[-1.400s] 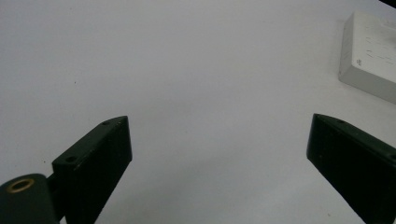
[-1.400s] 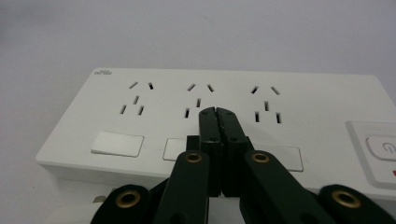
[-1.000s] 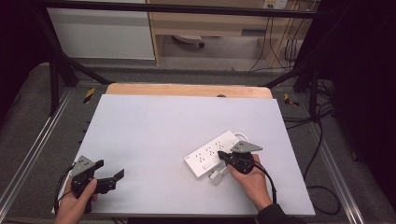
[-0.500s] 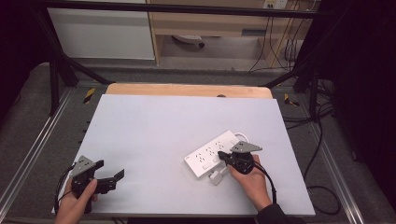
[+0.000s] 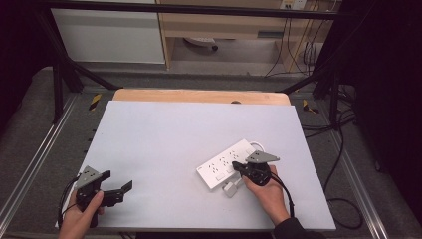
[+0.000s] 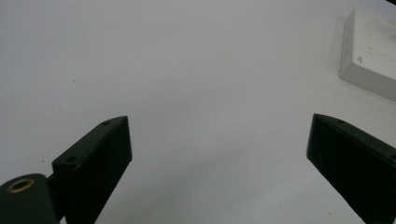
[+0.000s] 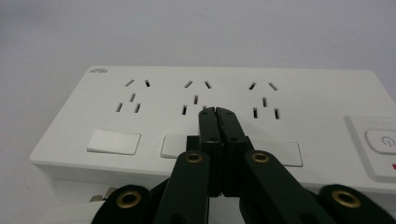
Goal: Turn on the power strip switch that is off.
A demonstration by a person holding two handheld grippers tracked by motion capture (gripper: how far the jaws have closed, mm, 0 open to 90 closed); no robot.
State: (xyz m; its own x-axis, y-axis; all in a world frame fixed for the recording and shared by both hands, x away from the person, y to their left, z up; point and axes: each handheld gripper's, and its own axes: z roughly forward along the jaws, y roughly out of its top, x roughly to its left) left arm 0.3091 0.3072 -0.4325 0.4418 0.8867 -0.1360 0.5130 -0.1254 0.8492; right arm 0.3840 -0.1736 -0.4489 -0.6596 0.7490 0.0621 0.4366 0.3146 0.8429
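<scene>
The white power strip point(image 5: 230, 163) lies flat on the table point(image 5: 164, 139), right of centre. The right gripper point(image 7: 217, 112) is fully closed, empty, tips over the strip's middle socket group. The left gripper point(image 5: 117, 186) is spread wide at the near-left corner, well apart from the strip.

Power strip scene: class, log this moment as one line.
left gripper: open, apart | right gripper: shut, over power strip middle sockets | small white plug: beside strip
</scene>
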